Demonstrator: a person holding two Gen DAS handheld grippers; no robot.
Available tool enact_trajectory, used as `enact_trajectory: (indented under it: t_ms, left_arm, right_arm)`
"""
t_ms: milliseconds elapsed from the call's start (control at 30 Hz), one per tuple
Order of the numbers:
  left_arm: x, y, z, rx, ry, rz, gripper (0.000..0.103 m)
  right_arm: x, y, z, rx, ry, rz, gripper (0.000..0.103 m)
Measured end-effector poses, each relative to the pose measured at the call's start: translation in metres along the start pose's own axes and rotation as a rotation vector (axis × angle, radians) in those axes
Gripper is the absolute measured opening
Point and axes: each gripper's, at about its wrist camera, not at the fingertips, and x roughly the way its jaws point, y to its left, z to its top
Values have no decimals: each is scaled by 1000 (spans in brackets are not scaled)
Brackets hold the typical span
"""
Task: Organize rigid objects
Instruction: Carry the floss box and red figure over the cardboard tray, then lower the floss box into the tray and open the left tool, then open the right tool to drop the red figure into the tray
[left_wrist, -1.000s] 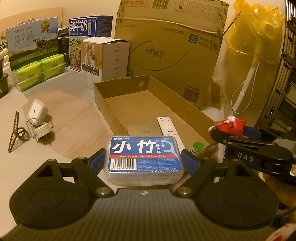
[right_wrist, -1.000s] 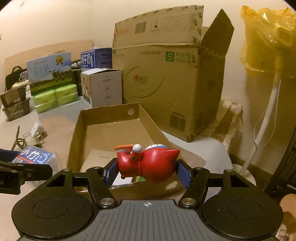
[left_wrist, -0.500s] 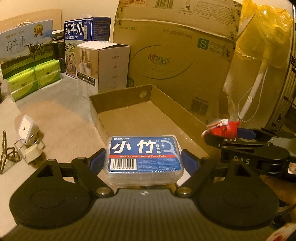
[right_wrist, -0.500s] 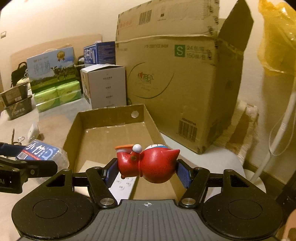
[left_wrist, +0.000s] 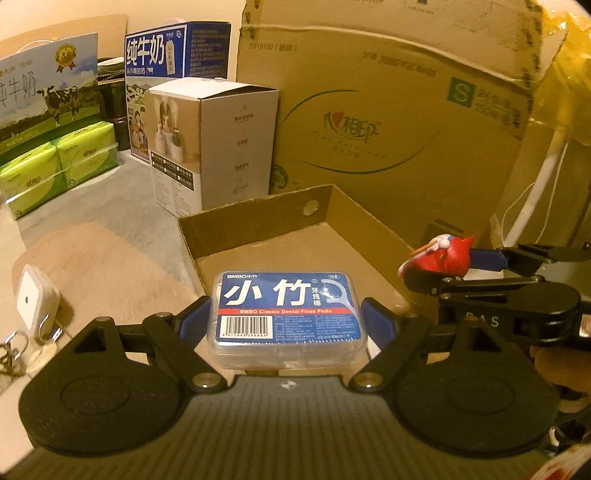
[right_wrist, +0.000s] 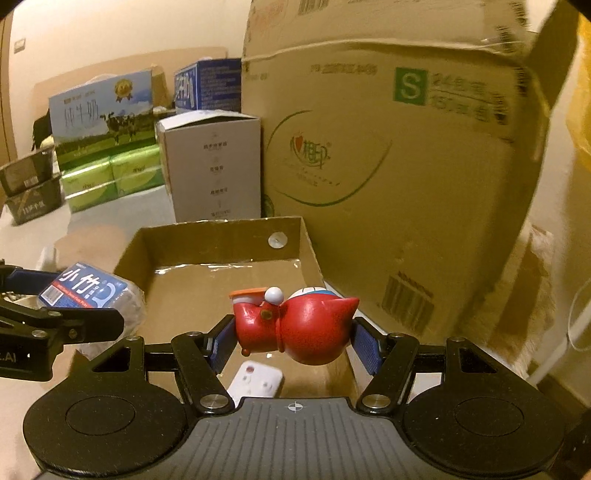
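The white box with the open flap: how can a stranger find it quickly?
Find the huge brown carton. On its left, behind the shallow cardboard tray, stands the white box, top flap open. Its neighbours are blue milk cartons and green packs.

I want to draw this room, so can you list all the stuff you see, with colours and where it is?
floss pick box: 1, blue label, between left fingers
toy figure: 1, red, between right fingers
cardboard tray: 1, brown, straight ahead
remote: 1, white, inside tray
big carton: 1, brown, behind tray
white box: 1, left of carton
tissue packs: green, far left
left gripper: black, gripping
right gripper: black, gripping
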Motion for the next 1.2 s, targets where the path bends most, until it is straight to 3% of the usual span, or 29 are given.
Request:
enact_trajectory:
  t_ms: [200, 433, 667, 1200]
  left_arm:
    - [21, 4, 7, 33, -3, 1, 84]
    - [39, 4, 12, 45, -2, -14, 85]
    - [25, 22, 18, 20, -60, 30, 88]
    - [5, 39, 4, -16, -54, 49, 88]
  right_arm:
    - [28, -3, 8, -7, 26, 9, 66]
    - [33, -6, 11, 18, 20, 8, 66]
    - [31, -3, 9, 11, 18, 1, 66]
    - [38, 11, 14, -4, 36, 46, 66]
